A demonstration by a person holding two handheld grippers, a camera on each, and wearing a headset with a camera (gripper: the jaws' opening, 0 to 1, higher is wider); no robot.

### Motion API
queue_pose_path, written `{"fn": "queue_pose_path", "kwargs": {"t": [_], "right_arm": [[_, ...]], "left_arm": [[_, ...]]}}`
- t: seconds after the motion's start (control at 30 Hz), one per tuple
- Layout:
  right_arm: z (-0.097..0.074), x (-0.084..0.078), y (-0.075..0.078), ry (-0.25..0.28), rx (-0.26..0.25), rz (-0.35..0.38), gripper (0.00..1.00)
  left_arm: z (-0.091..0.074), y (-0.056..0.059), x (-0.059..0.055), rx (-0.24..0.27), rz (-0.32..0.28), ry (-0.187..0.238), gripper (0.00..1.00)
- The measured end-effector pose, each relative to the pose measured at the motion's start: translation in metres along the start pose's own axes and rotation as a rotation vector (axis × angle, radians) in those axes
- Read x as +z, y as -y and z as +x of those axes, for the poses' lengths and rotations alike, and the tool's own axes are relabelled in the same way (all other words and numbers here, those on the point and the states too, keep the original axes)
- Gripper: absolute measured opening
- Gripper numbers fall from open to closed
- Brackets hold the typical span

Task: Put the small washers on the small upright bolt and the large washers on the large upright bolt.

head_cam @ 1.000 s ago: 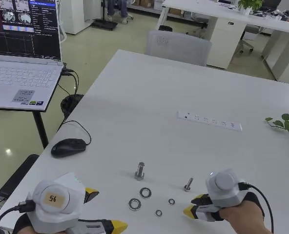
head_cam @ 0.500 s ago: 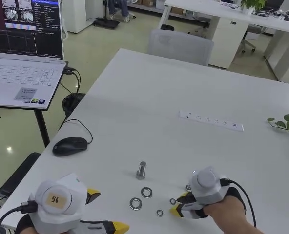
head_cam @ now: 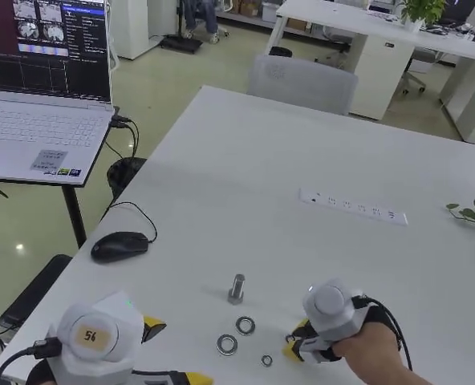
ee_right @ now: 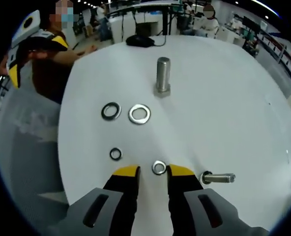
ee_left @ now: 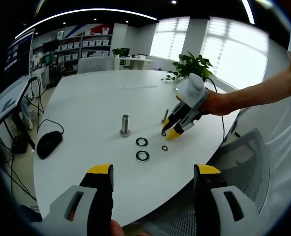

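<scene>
The large bolt [head_cam: 237, 289] stands upright mid-table, with two large washers [head_cam: 245, 325] [head_cam: 227, 345] lying flat in front of it. One small washer [head_cam: 266, 361] lies nearer me. My right gripper [ee_right: 153, 171] is low over the table, jaws narrowly open, with a second small washer [ee_right: 159, 167] lying between its fingertips. The small bolt [ee_right: 218, 177] stands just to its right. The other small washer [ee_right: 116, 154] lies to the left. My left gripper [ee_left: 153, 172] hovers open at the table's near edge, holding nothing, and sees the right gripper [ee_left: 172, 130] beside the small bolt [ee_left: 165, 115].
A black mouse [head_cam: 119, 245] with its cable lies at the table's left edge. A white power strip [head_cam: 352, 206] sits farther back. A laptop [head_cam: 37, 136] stands on a side stand to the left, and a grey chair [head_cam: 300, 83] is at the far end.
My right gripper has moved left and down to the small washer beside the small bolt, now hiding that bolt in the head view. The left gripper has stayed put.
</scene>
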State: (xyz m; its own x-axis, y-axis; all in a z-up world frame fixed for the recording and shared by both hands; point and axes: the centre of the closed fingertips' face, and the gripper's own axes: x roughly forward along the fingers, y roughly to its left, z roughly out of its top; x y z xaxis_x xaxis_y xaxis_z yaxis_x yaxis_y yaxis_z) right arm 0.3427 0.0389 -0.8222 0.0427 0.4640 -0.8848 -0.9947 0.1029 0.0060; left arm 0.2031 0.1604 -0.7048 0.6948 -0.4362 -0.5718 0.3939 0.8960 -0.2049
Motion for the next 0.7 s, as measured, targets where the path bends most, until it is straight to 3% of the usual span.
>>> {"fn": "queue_pose_path", "kwargs": {"t": [0.27, 0.7], "right_arm": [[0.0018, -0.0004, 0.0026, -0.009, 0.002, -0.014, 0.24], [0.0007, -0.0041, 0.008, -0.03, -0.018, -0.016, 0.15]], "left_arm": [[0.0008, -0.0016, 0.0003, 0.002, -0.003, -0.001, 0.66], [0.0025, -0.0016, 0.0001, 0.006, -0.009, 0.0, 0.66]]}}
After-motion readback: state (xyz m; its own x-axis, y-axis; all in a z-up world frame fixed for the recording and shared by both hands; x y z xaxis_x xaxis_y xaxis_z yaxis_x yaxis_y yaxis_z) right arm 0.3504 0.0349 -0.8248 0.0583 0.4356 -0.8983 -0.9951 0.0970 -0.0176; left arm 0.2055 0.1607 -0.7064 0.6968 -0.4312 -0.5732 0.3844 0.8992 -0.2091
